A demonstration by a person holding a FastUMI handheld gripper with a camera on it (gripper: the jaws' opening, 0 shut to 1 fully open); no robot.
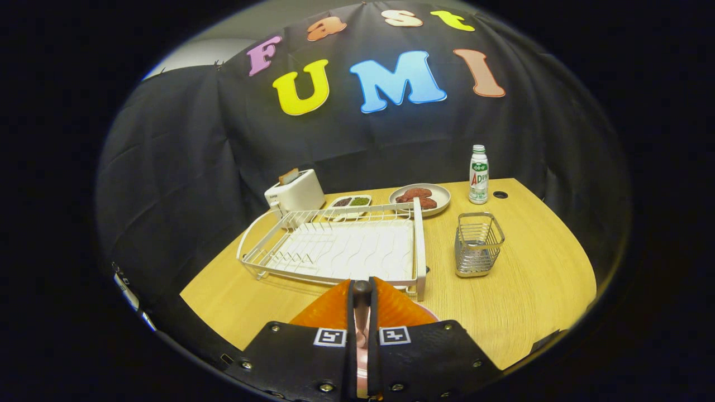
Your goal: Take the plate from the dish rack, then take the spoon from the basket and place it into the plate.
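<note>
- We saw the gripper (362,290) low in the middle of the frame, its fingers (335,310) nearly together, clenched on a thin dark handle; we took it for the spoon (361,288), though its bowl was hidden.
- A pink sliver between and beside the fingers seemed to be the plate (362,329), mostly covered by the gripper.
- Just beyond the fingertips lay the white dish rack (341,245), bare of dishes.
- The wire basket (478,244) stood right of the rack, apart from it.
- Farther back we made out a toaster (295,192), a small divided tray (351,203), a dish of reddish food (420,199) and a bottle (478,174).
</note>
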